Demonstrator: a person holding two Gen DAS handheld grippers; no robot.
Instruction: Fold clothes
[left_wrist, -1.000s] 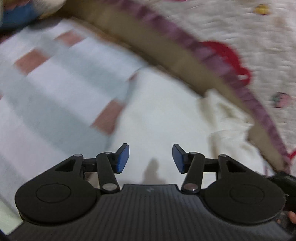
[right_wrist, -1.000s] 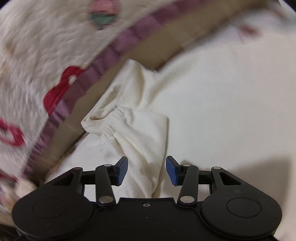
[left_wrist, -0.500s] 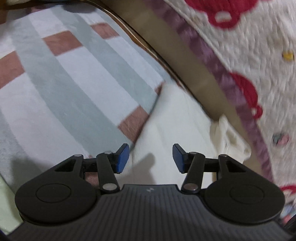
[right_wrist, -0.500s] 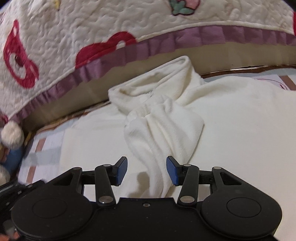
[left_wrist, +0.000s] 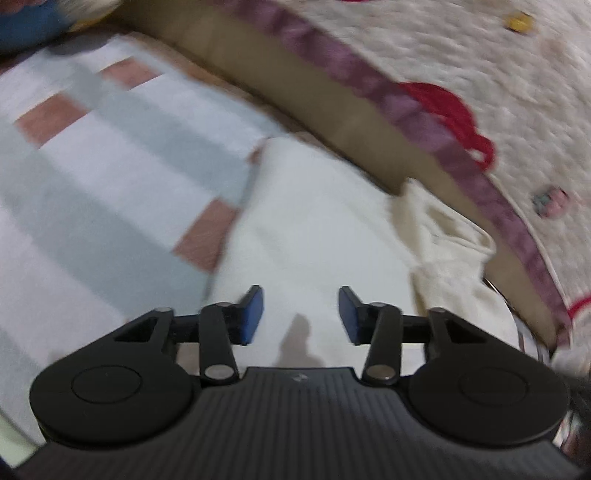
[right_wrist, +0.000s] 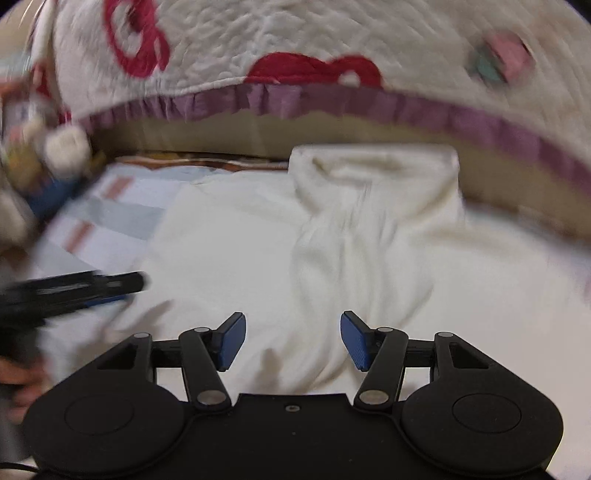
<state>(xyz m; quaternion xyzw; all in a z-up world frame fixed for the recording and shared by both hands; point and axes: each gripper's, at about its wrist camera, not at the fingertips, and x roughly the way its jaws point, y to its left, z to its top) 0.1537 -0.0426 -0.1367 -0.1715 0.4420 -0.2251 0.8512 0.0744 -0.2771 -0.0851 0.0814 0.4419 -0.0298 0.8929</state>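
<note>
striped rug (left_wrist: 110, 177) | cream garment (right_wrist: 362, 236) | both fingers spread | right view: collar (right_wrist: 373, 166)

No text, label, brand or number can be read in either view; the quilt (right_wrist: 332, 44) carries only red shapes, blurred, which cannot be read as letters.

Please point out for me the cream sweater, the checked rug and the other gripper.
cream sweater (right_wrist: 369, 236): right wrist view, on the folded sleeve below the collar.
checked rug (left_wrist: 110, 166): left wrist view, on a grey stripe.
left gripper (right_wrist: 110, 286): right wrist view, on its blurred black tip.
</note>
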